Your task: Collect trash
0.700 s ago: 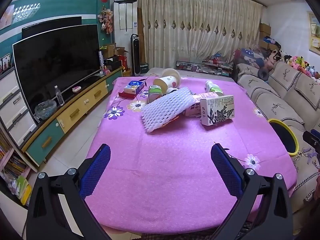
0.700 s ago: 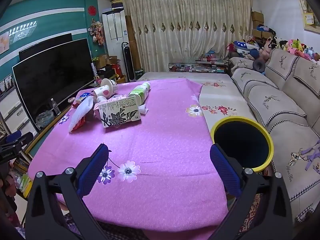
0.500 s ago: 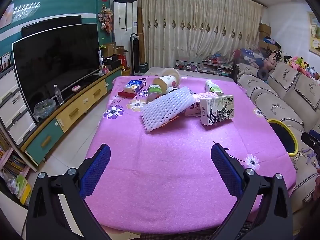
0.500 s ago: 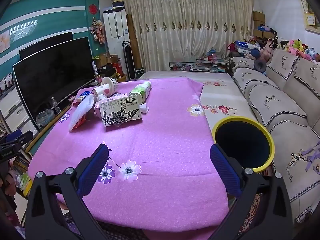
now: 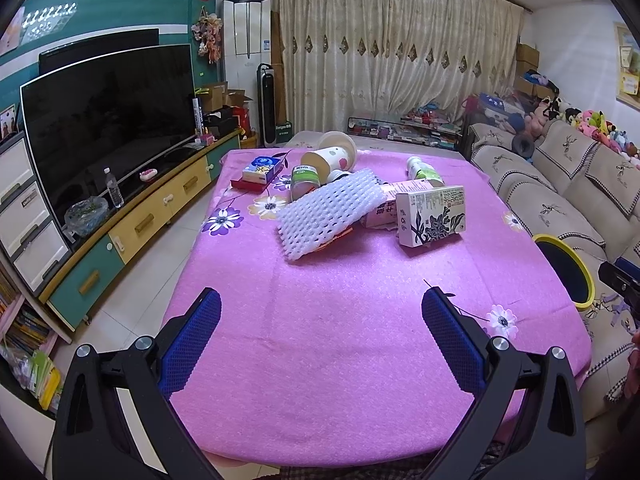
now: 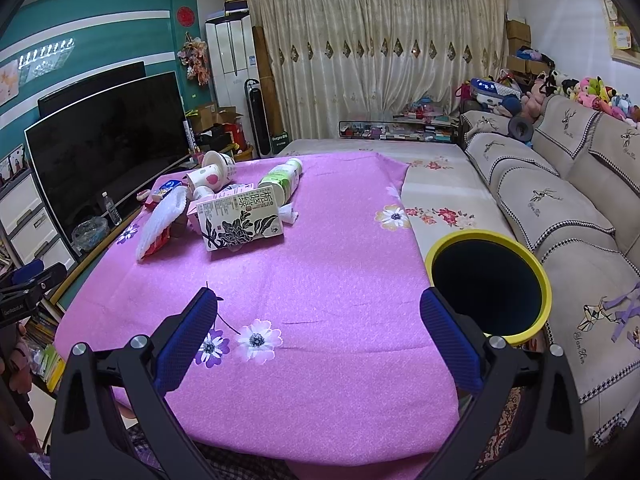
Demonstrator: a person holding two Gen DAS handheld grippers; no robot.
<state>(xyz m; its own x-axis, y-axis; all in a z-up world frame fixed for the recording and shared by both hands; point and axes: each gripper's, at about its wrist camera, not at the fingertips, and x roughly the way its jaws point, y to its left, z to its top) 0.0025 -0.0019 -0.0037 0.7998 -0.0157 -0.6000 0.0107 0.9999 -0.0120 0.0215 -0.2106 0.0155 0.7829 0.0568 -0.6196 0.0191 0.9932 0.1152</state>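
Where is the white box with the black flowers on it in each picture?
Left wrist view: the white cardboard box with black flower print lies right of centre on the pink tablecloth, at the right end of the trash pile.
Right wrist view: the same box sits left of centre, at the near edge of the pile.
Shared landmark: the yellow-rimmed dark bin, at the far right edge in the left view.

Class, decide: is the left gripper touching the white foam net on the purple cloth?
Apart. In the left wrist view, the open left gripper sits well short of the white foam net, with bare purple cloth between them.
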